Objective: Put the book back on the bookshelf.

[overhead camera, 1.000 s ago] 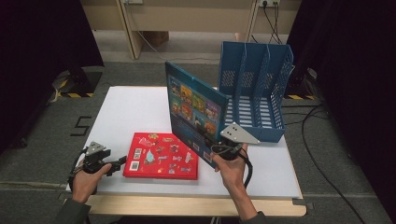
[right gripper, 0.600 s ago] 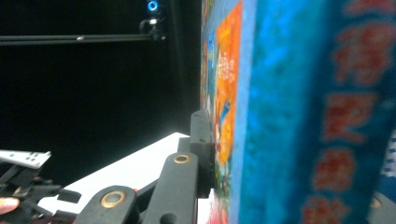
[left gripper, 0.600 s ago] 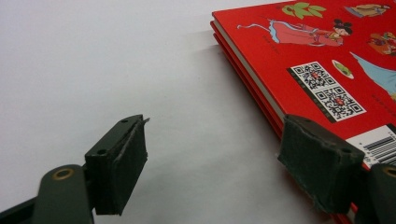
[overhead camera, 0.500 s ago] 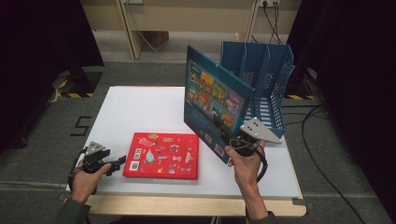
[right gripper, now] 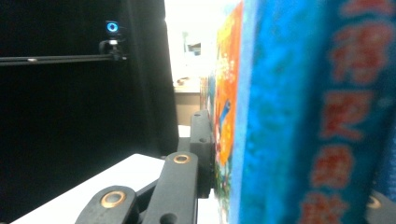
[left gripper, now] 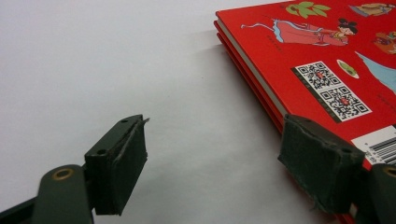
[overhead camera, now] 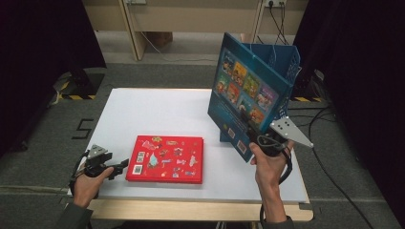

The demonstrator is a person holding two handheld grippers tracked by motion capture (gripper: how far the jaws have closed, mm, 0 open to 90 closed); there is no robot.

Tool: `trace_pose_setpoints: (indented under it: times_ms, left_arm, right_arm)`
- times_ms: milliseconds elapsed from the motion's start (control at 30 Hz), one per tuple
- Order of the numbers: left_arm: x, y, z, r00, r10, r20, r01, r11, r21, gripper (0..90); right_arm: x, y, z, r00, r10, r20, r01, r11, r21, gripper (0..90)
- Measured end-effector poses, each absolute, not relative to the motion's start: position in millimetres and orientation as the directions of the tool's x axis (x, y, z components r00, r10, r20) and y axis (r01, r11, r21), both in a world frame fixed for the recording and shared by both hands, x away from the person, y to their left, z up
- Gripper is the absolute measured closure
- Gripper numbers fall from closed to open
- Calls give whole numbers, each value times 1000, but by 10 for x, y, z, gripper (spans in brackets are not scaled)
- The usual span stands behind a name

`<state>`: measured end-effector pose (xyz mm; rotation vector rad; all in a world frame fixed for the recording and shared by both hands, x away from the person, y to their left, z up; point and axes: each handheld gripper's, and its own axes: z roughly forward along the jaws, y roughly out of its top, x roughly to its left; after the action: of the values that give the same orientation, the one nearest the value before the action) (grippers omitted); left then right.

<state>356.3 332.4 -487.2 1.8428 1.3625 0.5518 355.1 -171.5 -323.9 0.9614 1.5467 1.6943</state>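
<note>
Item 1, blue book point(overhead camera: 247, 98): we hold it upright, off the table, clamped near its lower corner by the right gripper point(overhead camera: 261, 139); jaws pinch both covers, as the right gripper view confirms w/ spine and cover point(right gripper: 285, 116) pressed against the pad. Book stands just in front of the blue file rack point(overhead camera: 286, 64), tilted, not yet in any slot as far as we can tell; which compartment it heads for we can't say.

Item 2, red book point(overhead camera: 165, 158): lies flat on the white table point(overhead camera: 153, 109), front-left, untouched. Left gripper point(overhead camera: 116, 168) rests just beside its left edge, jaws wide apart, nothing between them; in the left gripper view one pad point(left gripper: 322, 161) overlaps the cover's corner point(left gripper: 327, 70), contact unclear.

Status, our est.: roughly half-way. 1st book lifted and near the rack, insertion left; 2nd book still to be picked up and filed.
</note>
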Motion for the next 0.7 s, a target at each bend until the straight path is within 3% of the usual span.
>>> trace_pose_setpoints:
  times_ms: [700]
  left_arm:
    - [3574,3326,-4878,333,938,-97,611,-136,780,221]
  right_arm:
    - [4154,-1880,-3231,-311,946,92,25,-89,996,823]
